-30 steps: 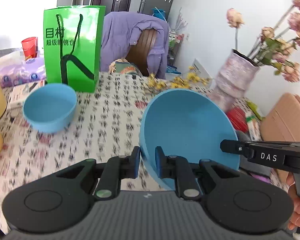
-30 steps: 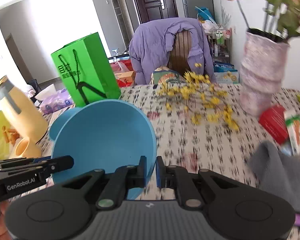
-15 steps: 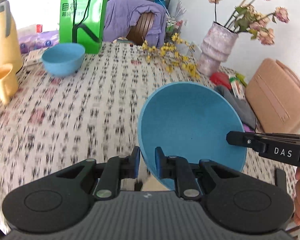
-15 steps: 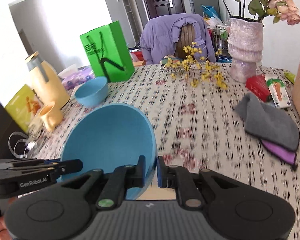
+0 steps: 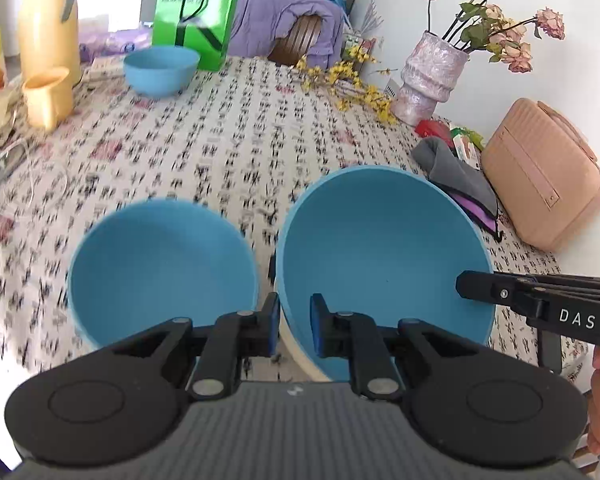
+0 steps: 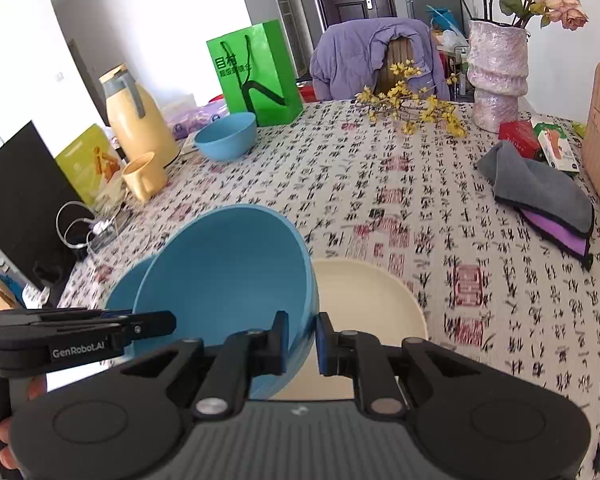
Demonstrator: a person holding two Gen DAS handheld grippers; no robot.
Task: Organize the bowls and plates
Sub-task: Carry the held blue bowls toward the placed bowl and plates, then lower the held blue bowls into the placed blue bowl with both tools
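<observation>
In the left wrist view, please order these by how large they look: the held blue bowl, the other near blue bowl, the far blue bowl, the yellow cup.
1. Held blue bowl, though it is nearest the camera.
2. Near blue bowl.
3. Far blue bowl.
4. Yellow cup, close to the far bowl in apparent size, so this last pair is unsure.

The held bowl (image 5: 384, 248) has come back across the table (image 6: 440, 208), away from the green bag (image 6: 256, 76). Now it hangs beside a second bowl (image 5: 160, 264) and over a cream plate (image 6: 364, 296), both newly in view near the table's edge.
</observation>
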